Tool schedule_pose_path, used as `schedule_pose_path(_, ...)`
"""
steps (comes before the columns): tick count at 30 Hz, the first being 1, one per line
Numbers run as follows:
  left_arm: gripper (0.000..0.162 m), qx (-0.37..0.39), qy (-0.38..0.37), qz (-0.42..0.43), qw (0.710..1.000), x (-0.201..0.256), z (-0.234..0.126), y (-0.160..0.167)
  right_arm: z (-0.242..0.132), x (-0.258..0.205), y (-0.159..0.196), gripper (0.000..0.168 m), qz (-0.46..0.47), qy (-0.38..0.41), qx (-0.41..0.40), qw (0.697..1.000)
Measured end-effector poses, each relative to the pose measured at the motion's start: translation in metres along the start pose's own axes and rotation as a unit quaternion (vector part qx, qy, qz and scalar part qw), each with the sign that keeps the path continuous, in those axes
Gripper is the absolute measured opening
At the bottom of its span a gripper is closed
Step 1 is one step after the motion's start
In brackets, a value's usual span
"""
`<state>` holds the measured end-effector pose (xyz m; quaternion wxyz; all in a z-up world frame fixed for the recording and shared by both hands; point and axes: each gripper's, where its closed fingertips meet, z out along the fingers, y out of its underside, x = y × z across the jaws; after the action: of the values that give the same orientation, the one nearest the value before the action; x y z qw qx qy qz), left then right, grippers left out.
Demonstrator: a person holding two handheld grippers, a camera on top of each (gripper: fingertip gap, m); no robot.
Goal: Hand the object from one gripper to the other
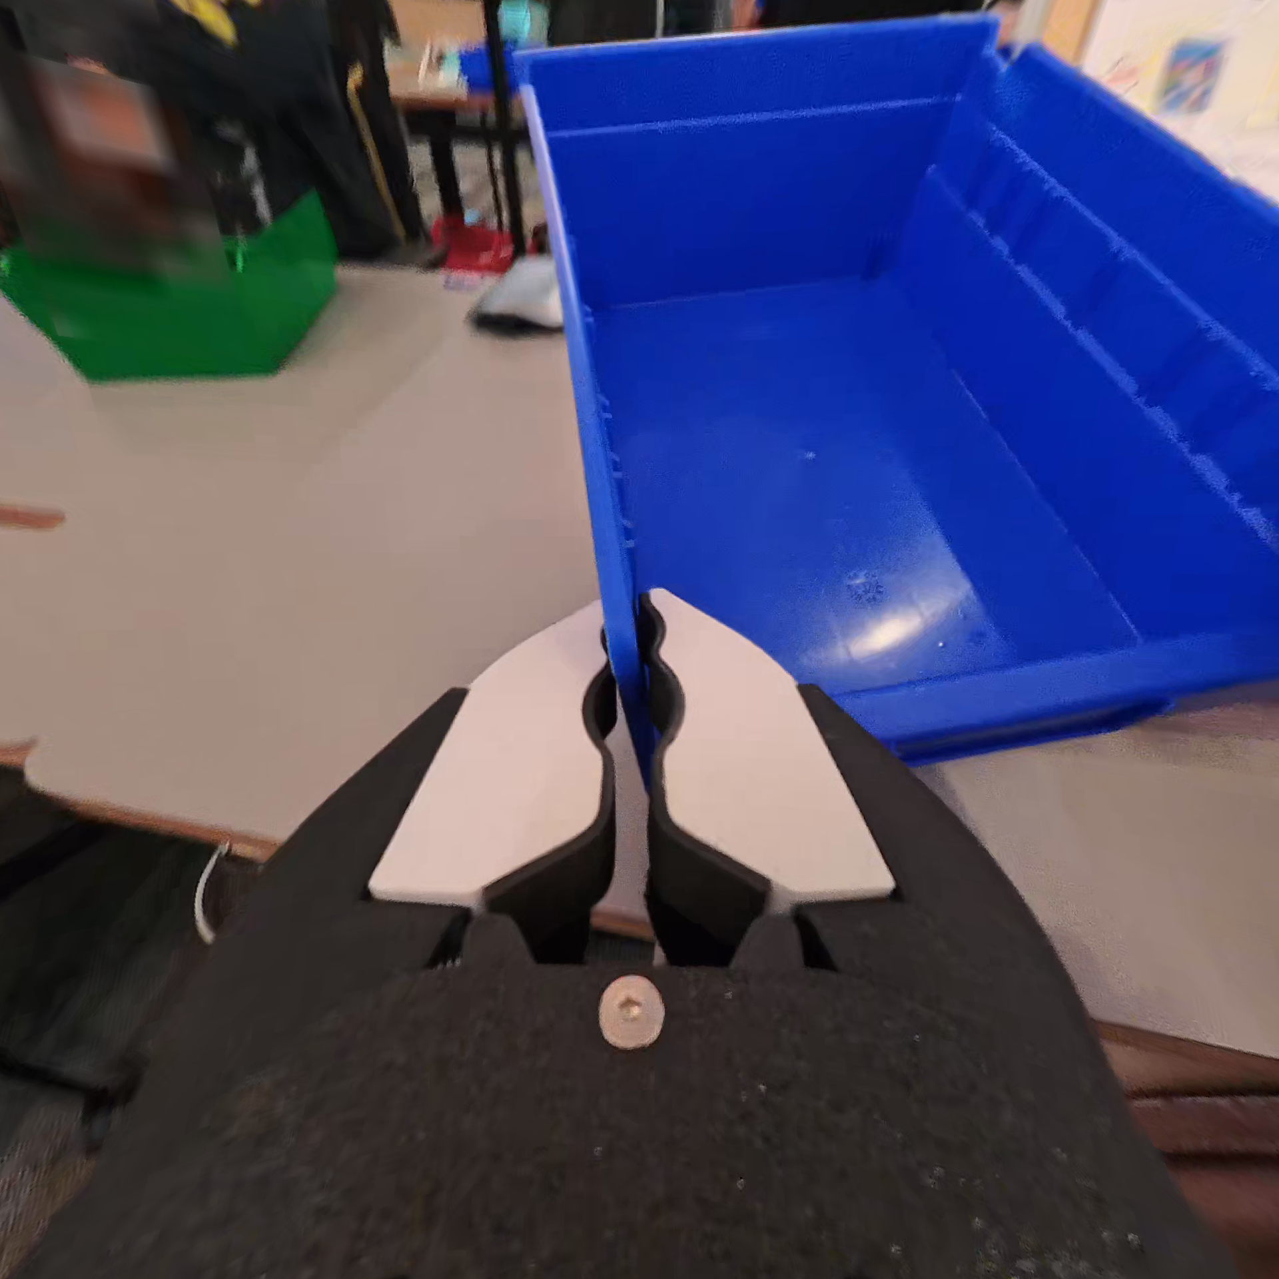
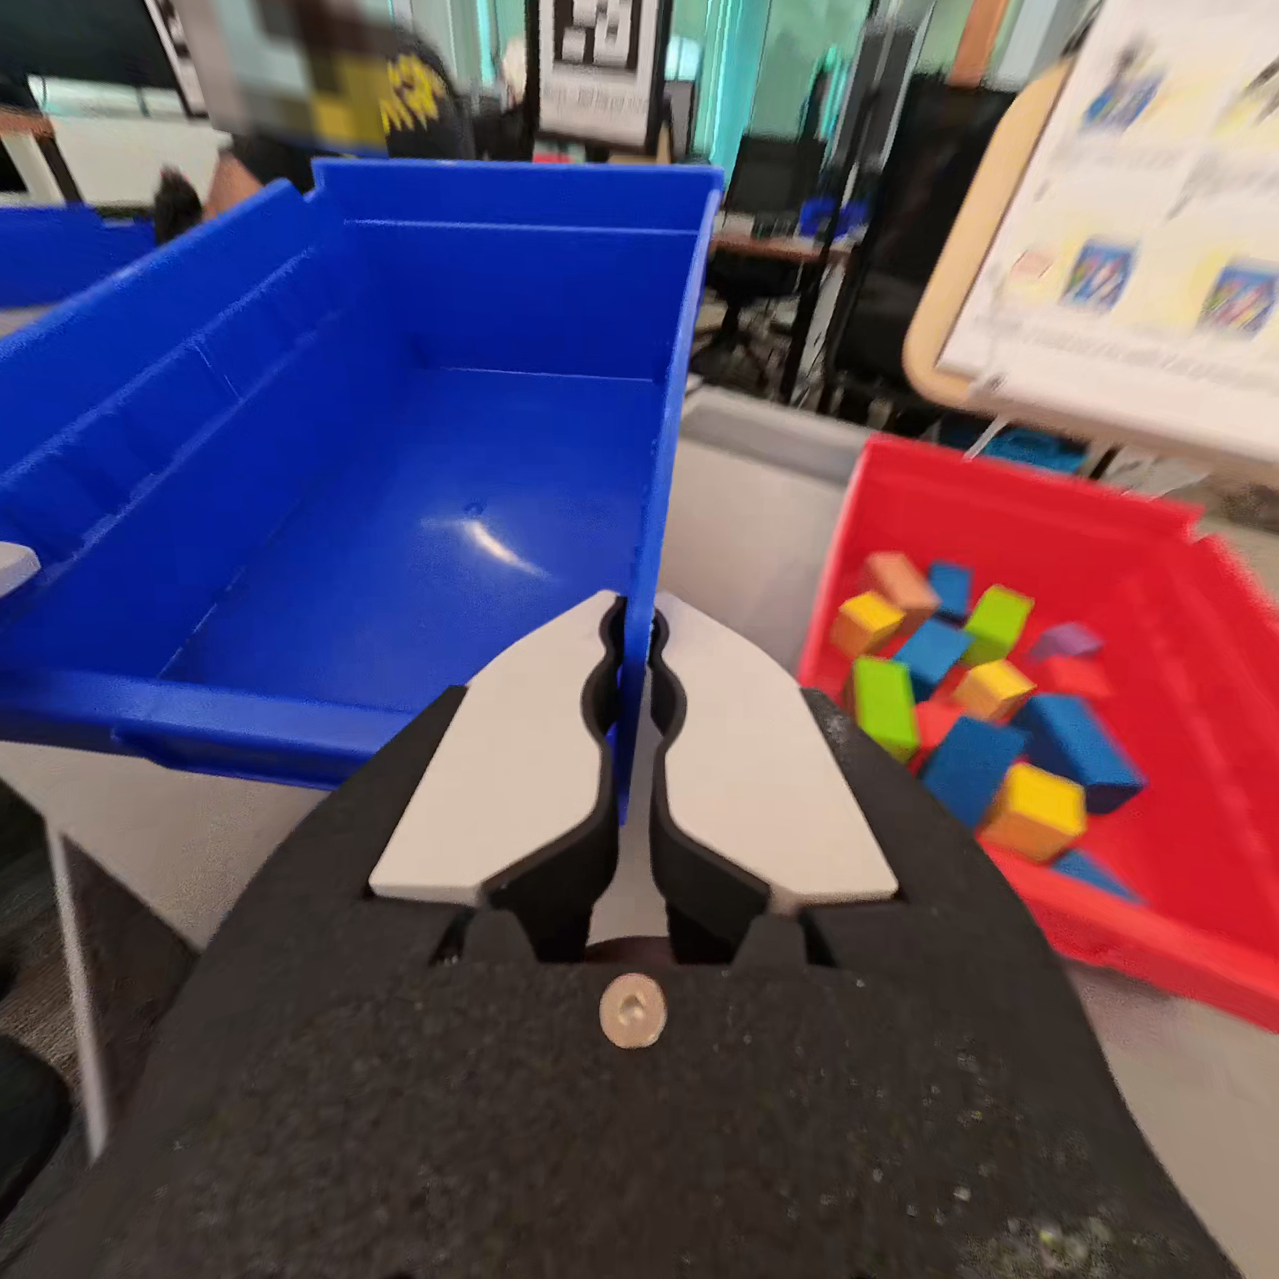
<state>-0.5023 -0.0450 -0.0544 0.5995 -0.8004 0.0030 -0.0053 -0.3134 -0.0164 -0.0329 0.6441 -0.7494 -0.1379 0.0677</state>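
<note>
An empty blue plastic bin [image 1: 830,443] fills the left wrist view. My left gripper [image 1: 628,623] is shut on the bin's left side wall near its front corner. In the right wrist view the same blue bin [image 2: 387,498] lies to the left. My right gripper [image 2: 635,616] is shut on its right side wall near the front corner. Both grippers hold the bin at once, one on each side. The bin looks tilted, with its front edge just over the grey table [image 1: 291,567]. I cannot tell if its base touches the table.
A red bin [image 2: 1135,554] with several coloured blocks [image 2: 969,706] stands right of the blue bin. A green bin [image 1: 173,311] sits far left on the table. A board with pictures [image 2: 1135,228] leans at the right. The table's front edge [image 1: 173,827] is near.
</note>
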Motion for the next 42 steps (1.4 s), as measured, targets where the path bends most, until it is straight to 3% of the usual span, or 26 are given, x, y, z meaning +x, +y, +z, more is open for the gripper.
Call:
schedule_pose_path(6,0.004,0.073,0.092,0.050,0.992,0.106,0.002,-0.099,-0.050,0.108,-0.084,0.005,-0.013,0.069,0.076,0.995)
schedule_pose_path(9,0.004,0.087,0.142,0.072,0.983,0.188,0.011,-0.140,-0.078,0.187,-0.107,0.005,-0.033,0.116,0.085,0.989)
schedule_pose_path(12,0.004,0.093,0.202,0.083,0.971,0.285,0.024,-0.160,-0.108,0.278,-0.118,0.005,-0.036,0.160,0.077,0.983)
schedule_pose_path(16,0.006,0.092,0.251,0.087,0.960,0.415,0.037,-0.145,-0.143,0.398,-0.085,0.005,-0.038,0.207,0.035,0.977)
schedule_pose_path(22,0.006,0.019,0.284,0.100,0.953,0.554,0.061,-0.041,-0.173,0.516,0.038,0.005,0.024,0.204,-0.045,0.978)
schedule_pose_path(27,0.008,-0.024,0.268,0.132,0.954,0.584,0.074,0.019,-0.163,0.544,0.124,0.005,0.101,0.173,-0.062,0.978)
schedule_pose_path(32,0.014,-0.120,0.298,0.135,0.937,0.591,0.093,0.064,-0.150,0.550,0.168,0.004,0.103,0.186,-0.139,0.967)
schedule_pose_path(35,0.019,-0.127,0.328,0.142,0.925,0.592,0.087,0.064,-0.149,0.550,0.167,0.004,0.121,0.182,-0.124,0.968)
schedule_pose_path(38,0.036,-0.153,0.373,0.128,0.906,0.595,0.076,0.061,-0.152,0.551,0.165,0.005,0.109,0.187,-0.138,0.966)
schedule_pose_path(40,0.052,-0.149,0.393,0.120,0.899,0.586,0.067,0.041,-0.159,0.551,0.153,0.024,0.083,0.202,-0.130,0.967)
schedule_pose_path(42,0.058,-0.129,0.439,0.095,0.884,0.569,0.046,0.007,-0.171,0.554,0.126,0.039,0.045,0.222,-0.111,0.968)
